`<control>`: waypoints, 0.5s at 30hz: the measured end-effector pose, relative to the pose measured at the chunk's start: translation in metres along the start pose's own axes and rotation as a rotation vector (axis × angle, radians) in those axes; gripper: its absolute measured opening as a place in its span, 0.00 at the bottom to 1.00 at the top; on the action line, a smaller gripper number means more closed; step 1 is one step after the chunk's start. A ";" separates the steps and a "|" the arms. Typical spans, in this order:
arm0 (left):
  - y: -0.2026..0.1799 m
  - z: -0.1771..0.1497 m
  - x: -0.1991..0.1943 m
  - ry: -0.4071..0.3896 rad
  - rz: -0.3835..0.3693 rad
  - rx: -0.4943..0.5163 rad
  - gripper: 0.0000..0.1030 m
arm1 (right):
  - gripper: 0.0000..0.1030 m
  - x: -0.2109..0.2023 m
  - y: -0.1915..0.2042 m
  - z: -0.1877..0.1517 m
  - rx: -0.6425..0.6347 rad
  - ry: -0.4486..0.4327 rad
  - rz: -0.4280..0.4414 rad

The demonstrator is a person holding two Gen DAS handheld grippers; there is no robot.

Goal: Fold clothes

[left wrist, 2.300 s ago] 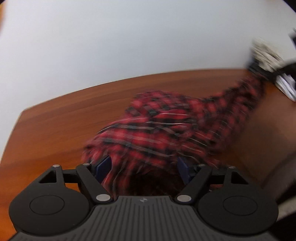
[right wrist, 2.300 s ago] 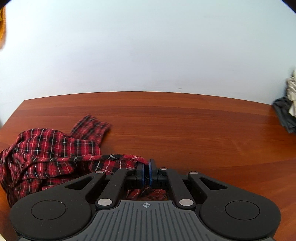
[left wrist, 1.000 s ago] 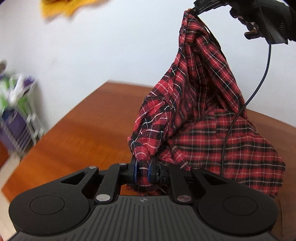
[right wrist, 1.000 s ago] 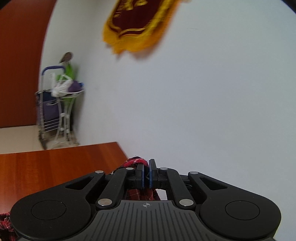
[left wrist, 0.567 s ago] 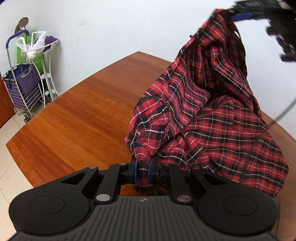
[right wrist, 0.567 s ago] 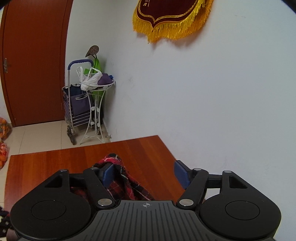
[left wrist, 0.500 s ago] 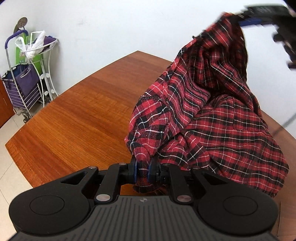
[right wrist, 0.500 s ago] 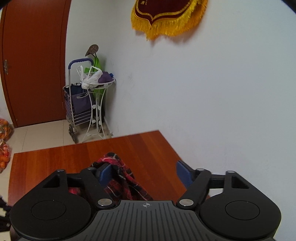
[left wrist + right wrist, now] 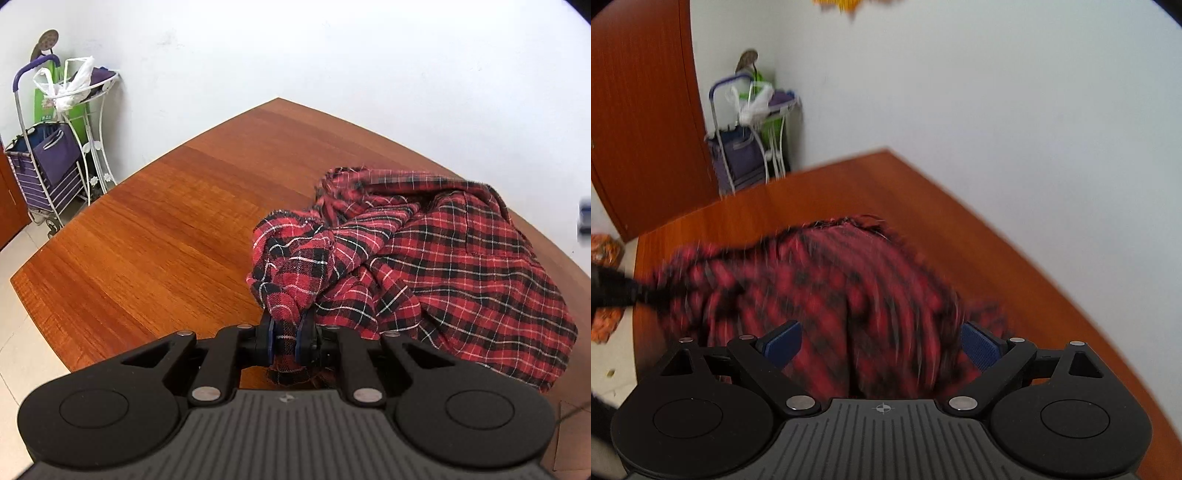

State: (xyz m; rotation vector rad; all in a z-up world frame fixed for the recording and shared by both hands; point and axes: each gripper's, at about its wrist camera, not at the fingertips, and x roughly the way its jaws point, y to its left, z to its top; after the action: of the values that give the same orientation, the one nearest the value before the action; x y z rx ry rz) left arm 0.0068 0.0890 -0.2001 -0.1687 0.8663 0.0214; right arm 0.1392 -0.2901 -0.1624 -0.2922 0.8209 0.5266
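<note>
no text seems legible on anything here

Your left tool (image 9: 284,338) is clamped on a bunched fold of the plaid shirt (image 9: 436,266), its blue pads pressing the cloth from both sides. Your right tool (image 9: 881,341) points steeply down, its jaws opening wide, pads clear of the cloth beneath.

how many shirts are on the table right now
1. The plaid shirt lies bunched on the table, one end pinched in the left gripper. Nothing else shows, though folds could hide something.
</note>
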 end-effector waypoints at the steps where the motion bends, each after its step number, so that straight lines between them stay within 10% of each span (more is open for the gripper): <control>1: -0.001 0.001 -0.002 -0.005 0.000 -0.007 0.16 | 0.91 0.001 0.003 -0.011 0.001 0.016 0.003; 10: 0.008 0.021 -0.031 -0.150 -0.015 -0.126 0.14 | 0.75 0.018 0.039 -0.082 0.006 0.120 0.068; 12: 0.014 0.028 -0.037 -0.175 -0.010 -0.144 0.14 | 0.51 0.024 0.047 -0.088 0.008 0.136 0.089; 14: 0.019 0.037 -0.042 -0.198 -0.008 -0.160 0.13 | 0.04 0.027 0.051 -0.091 0.031 0.144 0.129; 15: 0.022 0.042 -0.045 -0.212 -0.005 -0.168 0.13 | 0.03 0.025 0.052 -0.091 0.055 0.136 0.152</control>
State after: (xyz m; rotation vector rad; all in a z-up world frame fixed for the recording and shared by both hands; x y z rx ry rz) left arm 0.0070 0.1196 -0.1426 -0.3210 0.6525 0.1056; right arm 0.0687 -0.2784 -0.2435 -0.2177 0.9935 0.6300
